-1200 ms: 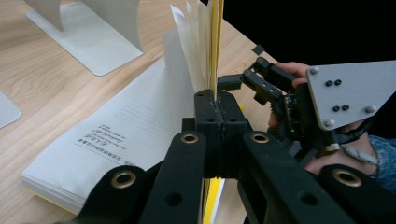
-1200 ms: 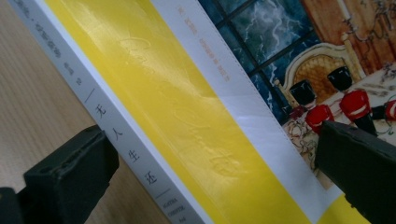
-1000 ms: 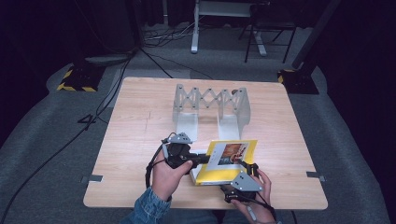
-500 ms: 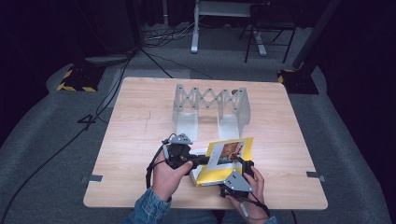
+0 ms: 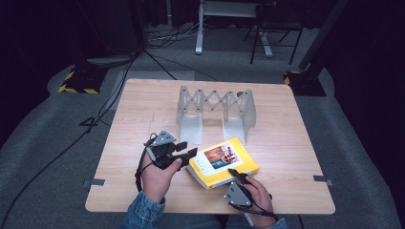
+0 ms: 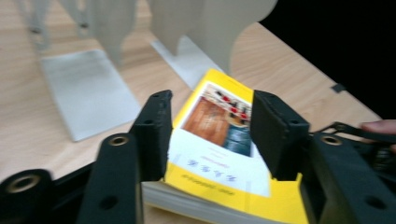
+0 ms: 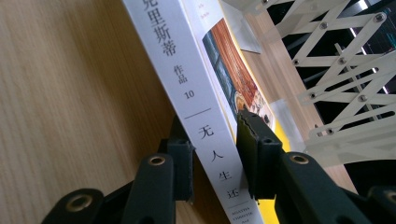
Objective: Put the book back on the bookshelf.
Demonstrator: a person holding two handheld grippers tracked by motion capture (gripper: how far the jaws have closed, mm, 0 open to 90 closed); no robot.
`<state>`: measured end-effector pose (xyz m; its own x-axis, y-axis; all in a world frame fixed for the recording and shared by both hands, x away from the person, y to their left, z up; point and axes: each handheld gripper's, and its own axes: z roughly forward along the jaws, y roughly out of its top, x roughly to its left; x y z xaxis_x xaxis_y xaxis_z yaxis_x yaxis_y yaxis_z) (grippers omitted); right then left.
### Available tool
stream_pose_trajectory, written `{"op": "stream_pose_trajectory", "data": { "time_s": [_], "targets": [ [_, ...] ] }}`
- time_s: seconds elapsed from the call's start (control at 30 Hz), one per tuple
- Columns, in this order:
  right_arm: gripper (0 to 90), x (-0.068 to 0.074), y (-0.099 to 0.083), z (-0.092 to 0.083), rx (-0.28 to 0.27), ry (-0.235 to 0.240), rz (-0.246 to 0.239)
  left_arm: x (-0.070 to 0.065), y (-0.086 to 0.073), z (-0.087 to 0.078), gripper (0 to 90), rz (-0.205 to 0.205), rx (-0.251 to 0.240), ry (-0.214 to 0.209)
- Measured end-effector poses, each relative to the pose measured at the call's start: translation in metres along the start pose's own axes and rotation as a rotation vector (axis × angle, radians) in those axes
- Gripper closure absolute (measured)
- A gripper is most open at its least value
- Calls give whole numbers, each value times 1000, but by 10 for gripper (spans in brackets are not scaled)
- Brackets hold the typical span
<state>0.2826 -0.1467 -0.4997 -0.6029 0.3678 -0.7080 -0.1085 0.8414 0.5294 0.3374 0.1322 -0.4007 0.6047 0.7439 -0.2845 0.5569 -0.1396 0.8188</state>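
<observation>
A thick yellow book (image 5: 222, 162) with a picture on its cover lies flat near the table's front edge. My left gripper (image 5: 190, 153) is just off its left edge. In the left gripper view its jaws (image 6: 210, 128) have just been opening and stand apart, with the book (image 6: 224, 182) lying beyond them, untouched. My right gripper (image 5: 235, 173) is at the book's near right edge. In the right gripper view its jaws (image 7: 212, 128) have just been closing, and the pads press above and below the white spine (image 7: 187, 70).
A grey expanding metal book rack (image 5: 215, 112) stands behind the book at mid-table, seen also as the rack's plates (image 6: 88, 88) and its lattice (image 7: 345, 84). The wooden table (image 5: 138, 100) has bare room at the left and right. Cables and stands lie on the floor beyond.
My left gripper has opened and drawn back leftward off the book. My right gripper has come onto the book's near edge and closed on it.
</observation>
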Motion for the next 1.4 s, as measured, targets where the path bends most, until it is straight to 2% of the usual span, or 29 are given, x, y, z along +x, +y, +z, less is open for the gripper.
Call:
{"op": "stream_pose_trajectory", "data": {
  "time_s": [0.03, 0.07, 0.1, 0.13, 0.17, 0.2, 0.23, 0.27, 0.37, 0.47, 0.57, 0.6, 0.63, 0.67, 0.77, 1.0, 1.03, 1.17, 1.27, 1.33, 1.37, 1.4],
  "targets": [
    [683, -1, 1, -1, -4, 2, -2, 3, -1, -2, 453, 15, -5, 25],
    [683, -1, 1, -1, -4, 2, -2, 3, -1, -2, 431, 15, -5, 25],
    [693, -4, 3, -3, -12, 12, 8, 10, -3, -7, 413, 45, -6, 70],
    [693, -4, 3, -3, -12, 12, 8, 10, -3, -7, 398, 45, -6, 70],
    [707, -9, 5, -7, -21, 22, 15, 18, -7, -12, 382, 66, 2, 111],
    [707, -9, 5, -7, -21, 22, 15, 18, -7, -12, 368, 66, 2, 111],
    [723, -14, 8, -10, -32, 30, 32, 25, -12, -16, 361, 85, 5, 135],
    [723, -14, 8, -10, -32, 30, 32, 25, -12, -16, 357, 85, 5, 135],
    [754, -25, 15, -18, -52, 33, 46, 40, -23, -25, 350, 84, 14, 166],
    [759, -31, 18, -21, -59, 36, 59, 47, -29, -28, 349, 75, 16, 180],
    [761, -43, 22, -28, -67, 36, 92, 62, -45, -33, 348, 63, 49, 218],
    [761, -43, 22, -28, -67, 36, 92, 62, -45, -33, 348, 63, 49, 218],
    [761, -49, 23, -32, -73, 35, 112, 71, -53, -33, 348, 33, 66, 229],
    [761, -52, 24, -33, -75, 35, 123, 71, -53, -33, 348, 33, 66, 229],
    [761, -60, 26, -37, -84, 31, 142, 84, -65, -29, 334, 17, 110, 234],
    [762, -77, 31, -45, -105, 9, 177, 100, -76, -25, 299, 58, 164, 249],
    [762, -82, 32, -47, -110, 3, 190, 104, -79, -23, 297, 89, 172, 264],
    [762, -89, 33, -48, -114, -2, 217, 109, -82, -20, 258, 106, 191, 277],
    [762, -92, 35, -48, -115, -11, 225, 112, -83, -19, 240, 109, 197, 288],
    [762, -96, 36, -48, -119, -17, 240, 114, -84, -17, 235, 100, 199, 296],
    [762, -101, 37, -48, -125, -22, 267, 117, -86, -16, 233, 96, 204, 308],
    [762, -101, 37, -48, -125, -22, 267, 117, -86, -16, 229, 96, 204, 308]
  ]
}}
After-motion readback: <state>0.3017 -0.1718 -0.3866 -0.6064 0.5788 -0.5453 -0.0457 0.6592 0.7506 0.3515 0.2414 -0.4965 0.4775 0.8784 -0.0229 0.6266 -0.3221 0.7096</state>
